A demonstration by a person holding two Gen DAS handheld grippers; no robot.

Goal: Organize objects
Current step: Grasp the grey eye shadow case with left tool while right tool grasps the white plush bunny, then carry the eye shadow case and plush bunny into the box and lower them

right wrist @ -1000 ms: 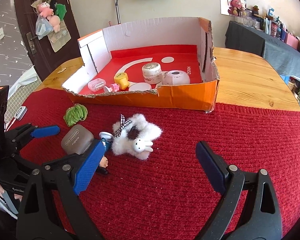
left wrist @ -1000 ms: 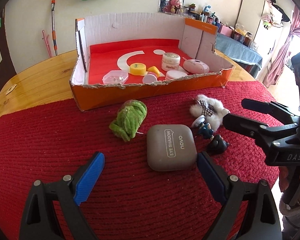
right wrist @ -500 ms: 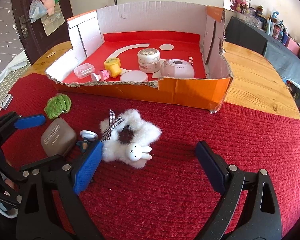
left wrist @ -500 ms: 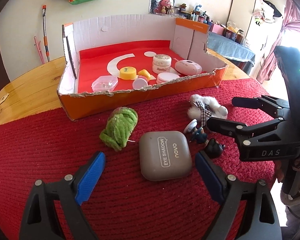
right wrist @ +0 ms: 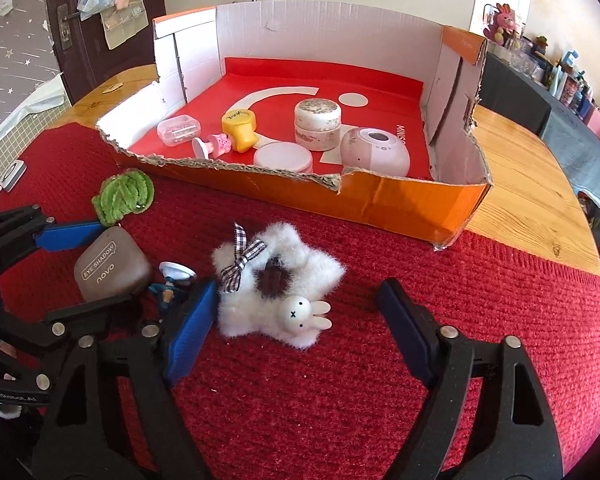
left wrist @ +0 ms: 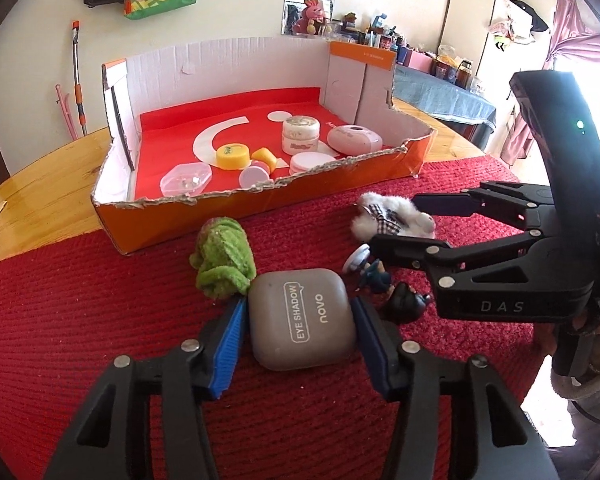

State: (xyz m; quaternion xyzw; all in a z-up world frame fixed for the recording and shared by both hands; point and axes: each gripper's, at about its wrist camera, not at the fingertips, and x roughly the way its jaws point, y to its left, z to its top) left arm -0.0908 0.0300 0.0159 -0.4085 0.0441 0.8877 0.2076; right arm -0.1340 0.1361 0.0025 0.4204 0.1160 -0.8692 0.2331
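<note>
A grey "EYE SHADOW" case (left wrist: pixel 302 318) lies on the red mat, also in the right wrist view (right wrist: pixel 110 266). My left gripper (left wrist: pixel 300 316) has closed in around it, blue pads at both sides. A green scrunchie (left wrist: pixel 224 258) lies just left of it. A white fluffy scrunchie with a bunny (right wrist: pixel 278 286) lies between the fingers of my open right gripper (right wrist: pixel 296 314). Small figurines (left wrist: pixel 384 284) lie between case and right gripper. The orange cardboard box (right wrist: pixel 400 200) holds several jars and lids.
The red mat (right wrist: pixel 340 420) covers the wooden table (right wrist: pixel 532 184). A small clear container (left wrist: pixel 186 178) sits in the box's front left. A cluttered side table (left wrist: pixel 440 92) stands behind at the right.
My left gripper moved forward and its fingers narrowed onto the eye shadow case. My right gripper moved forward to straddle the white fluffy scrunchie.
</note>
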